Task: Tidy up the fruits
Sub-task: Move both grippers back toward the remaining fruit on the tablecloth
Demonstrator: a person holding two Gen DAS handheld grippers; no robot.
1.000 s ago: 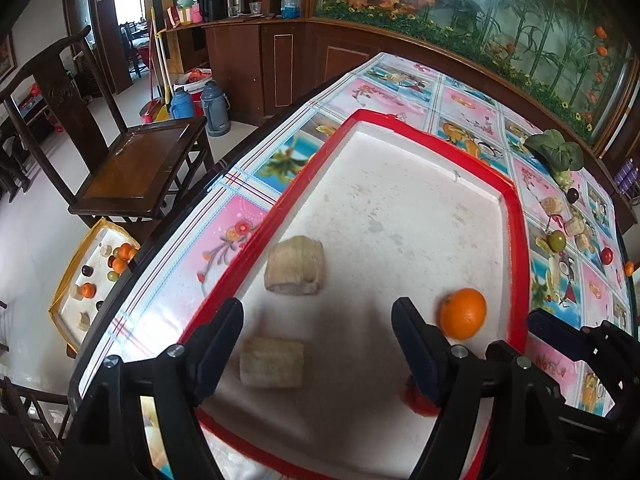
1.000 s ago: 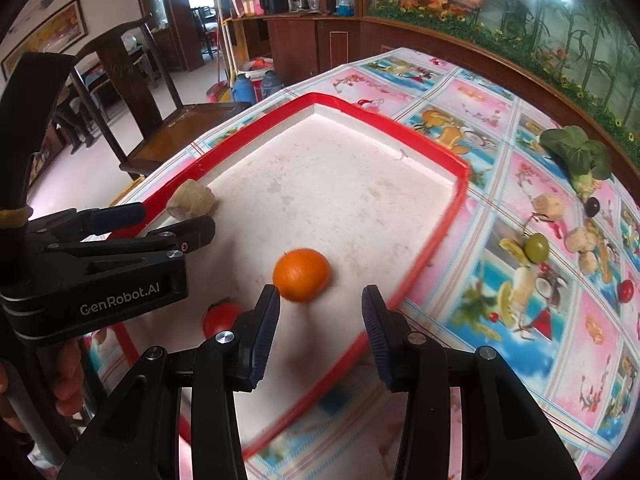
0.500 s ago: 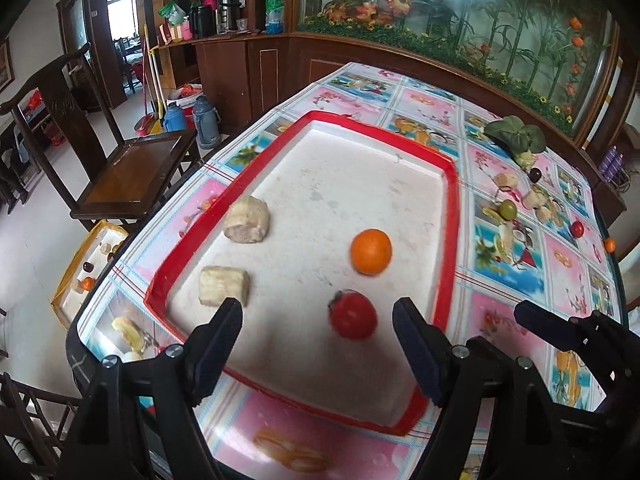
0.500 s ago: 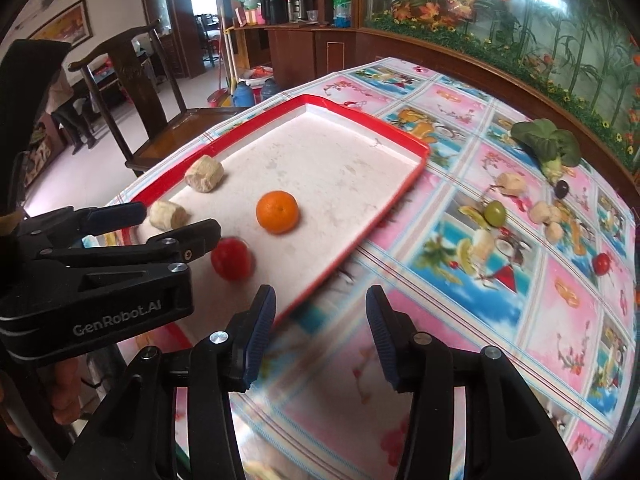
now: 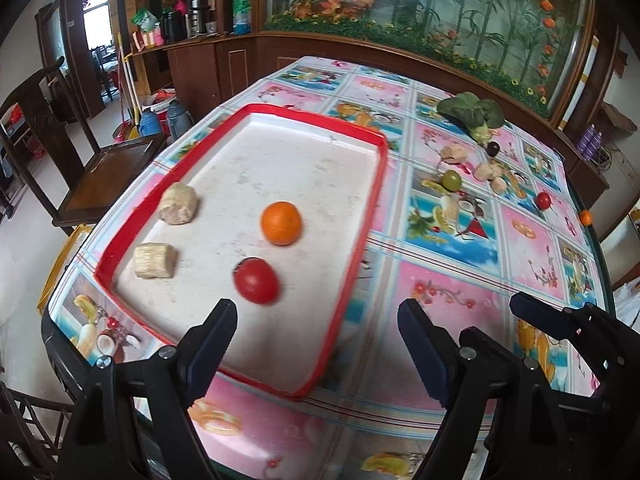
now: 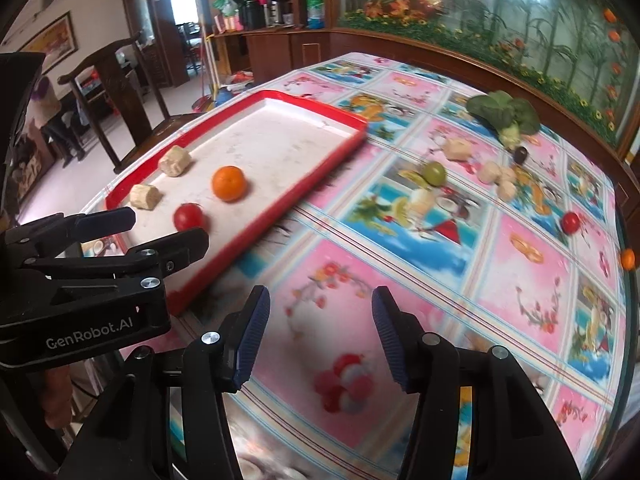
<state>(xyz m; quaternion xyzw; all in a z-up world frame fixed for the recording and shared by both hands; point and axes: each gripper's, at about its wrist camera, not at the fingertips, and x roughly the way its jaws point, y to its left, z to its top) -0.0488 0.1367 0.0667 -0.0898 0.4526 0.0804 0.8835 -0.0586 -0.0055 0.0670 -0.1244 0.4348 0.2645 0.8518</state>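
A red-rimmed white tray (image 5: 362, 208) (image 6: 304, 184) holds an orange (image 5: 281, 223) (image 6: 228, 183), a red tomato (image 5: 256, 281) (image 6: 188, 216) and two beige chunks (image 5: 178, 209) (image 5: 155, 260). My left gripper (image 5: 316, 344) is open and empty above the tray's near edge; it also shows at the left of the right wrist view (image 6: 160, 232). My right gripper (image 6: 318, 336) is open and empty over the tablecloth, right of the tray. Loose on the table lie a green fruit (image 6: 434, 173), a small tomato (image 6: 570, 222), a dark plum (image 6: 520, 155) and beige pieces (image 6: 458, 149).
A leafy green vegetable (image 6: 504, 114) lies at the table's far side. A small orange (image 6: 627, 259) sits near the right edge. A wooden chair (image 5: 100, 168) stands left of the table. A yellow tray of fruit (image 5: 60, 264) lies on the floor. A wooden counter runs behind.
Both grippers have pulled back and up from the tray, staying open. The orange and tomato lie in the tray, now farther from the fingers. More of the table shows.
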